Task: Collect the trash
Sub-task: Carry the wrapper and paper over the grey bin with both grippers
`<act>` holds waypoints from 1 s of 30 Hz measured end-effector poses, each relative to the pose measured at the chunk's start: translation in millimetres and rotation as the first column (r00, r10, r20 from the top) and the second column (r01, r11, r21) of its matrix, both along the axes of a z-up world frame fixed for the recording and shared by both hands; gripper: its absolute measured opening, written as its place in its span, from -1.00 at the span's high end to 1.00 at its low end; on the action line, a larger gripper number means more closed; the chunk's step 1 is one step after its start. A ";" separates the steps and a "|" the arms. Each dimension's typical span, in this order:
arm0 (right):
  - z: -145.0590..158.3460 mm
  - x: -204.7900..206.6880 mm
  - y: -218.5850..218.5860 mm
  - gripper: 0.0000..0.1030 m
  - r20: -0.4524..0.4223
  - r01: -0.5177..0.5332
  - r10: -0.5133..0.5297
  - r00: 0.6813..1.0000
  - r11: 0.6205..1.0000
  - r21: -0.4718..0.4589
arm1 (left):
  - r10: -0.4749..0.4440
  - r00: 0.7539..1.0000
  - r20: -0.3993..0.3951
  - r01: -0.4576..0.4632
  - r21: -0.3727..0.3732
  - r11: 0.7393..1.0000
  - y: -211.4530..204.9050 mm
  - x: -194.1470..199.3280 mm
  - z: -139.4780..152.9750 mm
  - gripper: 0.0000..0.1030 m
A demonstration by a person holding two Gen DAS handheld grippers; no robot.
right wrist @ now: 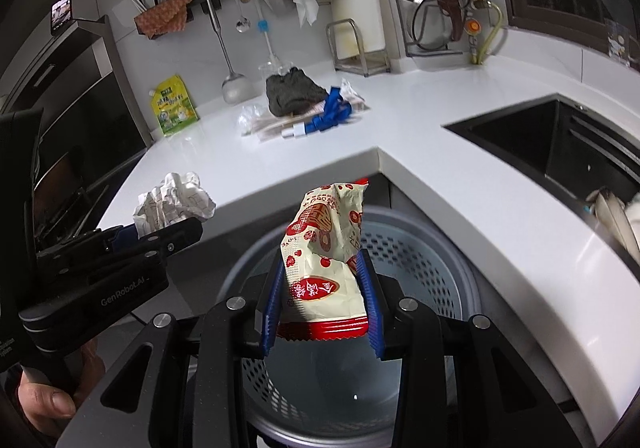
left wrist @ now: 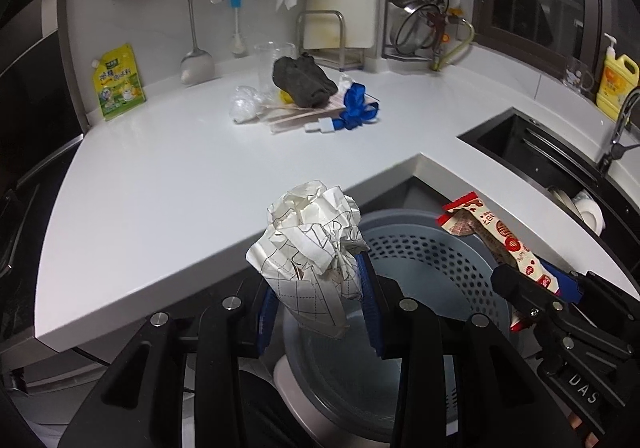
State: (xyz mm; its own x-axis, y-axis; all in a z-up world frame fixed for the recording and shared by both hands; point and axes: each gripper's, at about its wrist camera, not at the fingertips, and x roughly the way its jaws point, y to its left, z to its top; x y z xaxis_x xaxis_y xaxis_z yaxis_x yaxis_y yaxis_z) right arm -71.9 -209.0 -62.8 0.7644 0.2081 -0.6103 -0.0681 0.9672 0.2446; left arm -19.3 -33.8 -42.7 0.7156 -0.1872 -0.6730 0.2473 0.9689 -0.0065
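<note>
Dropping stage, both loads over the perforated grey bin (right wrist: 420, 248) below the white countertop (left wrist: 160, 176). Left gripper (left wrist: 320, 312) was clamped on a crumpled paper ball (left wrist: 312, 240), which stood up past the blue pads (left wrist: 370, 288). Right gripper (right wrist: 322, 308) was pinching a red-and-cream snack wrapper (right wrist: 324, 244) between its pads. Advised: centre each over the bin mouth, then part the fingers fully so nothing snagged.

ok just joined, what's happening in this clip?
Trash pickup in a kitchen. The left gripper holds a crumpled paper ball, the right gripper a red-and-cream snack wrapper. Both hang over a grey perforated bin below the counter edge, nothing dropped yet. More clutter sits further back on the white counter: a dark cloth, a blue ribbon and some sticks.
</note>
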 end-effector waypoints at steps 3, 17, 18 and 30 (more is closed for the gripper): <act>-11.3 -3.7 -4.0 0.34 -0.023 0.009 -0.009 1.000 1.000 0.009 | -0.022 1.000 -0.022 0.022 0.010 1.000 -8.5 -2.9 -9.9 0.30; -54.0 2.0 -13.5 0.34 -0.137 0.027 -0.023 0.990 0.999 0.023 | -0.056 0.989 -0.136 0.061 0.027 0.998 -25.5 3.3 -48.8 0.25; -56.5 2.8 -13.6 0.34 -0.144 0.027 -0.023 0.989 0.999 0.025 | -0.057 0.988 -0.142 0.061 0.028 0.998 -25.1 4.3 -50.2 0.24; -74.4 12.3 -15.9 0.34 -0.205 0.025 -0.016 0.979 0.999 0.042 | -0.061 0.979 -0.192 0.067 0.028 0.997 -28.1 12.5 -65.5 0.16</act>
